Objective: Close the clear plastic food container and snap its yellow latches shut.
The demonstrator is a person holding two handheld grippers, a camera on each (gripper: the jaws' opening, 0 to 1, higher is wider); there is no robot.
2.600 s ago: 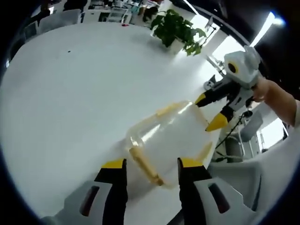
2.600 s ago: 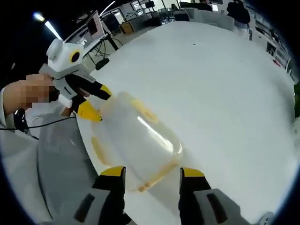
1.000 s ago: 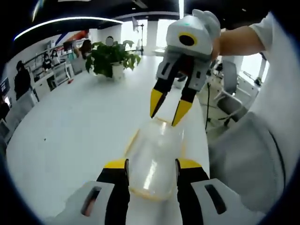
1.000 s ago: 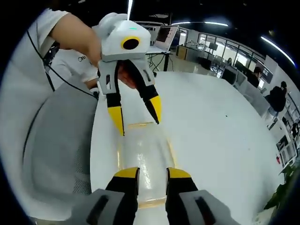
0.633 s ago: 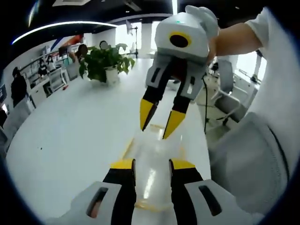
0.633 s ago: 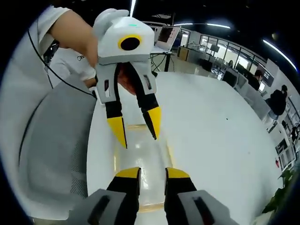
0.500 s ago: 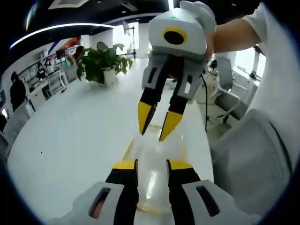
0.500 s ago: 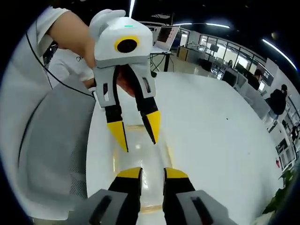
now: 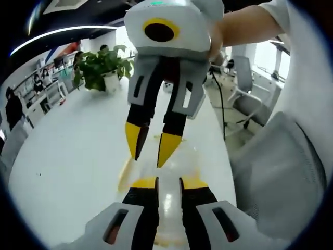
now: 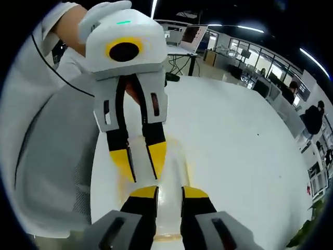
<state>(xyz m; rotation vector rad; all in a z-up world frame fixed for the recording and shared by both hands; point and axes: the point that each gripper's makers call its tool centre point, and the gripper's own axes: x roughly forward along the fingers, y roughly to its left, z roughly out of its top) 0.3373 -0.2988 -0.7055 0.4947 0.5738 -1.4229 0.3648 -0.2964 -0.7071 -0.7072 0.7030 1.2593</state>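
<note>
Both grippers' narrowed jaws meet nose to nose, pinching the container point(image 9: 167, 203) between them.

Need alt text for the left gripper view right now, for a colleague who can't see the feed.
The left hand-held gripper, jaws narrowly apart, presses on the clear plastic food container on the white table. The right hand-held gripper faces it from above the container's far end. A potted plant stands behind.
</note>
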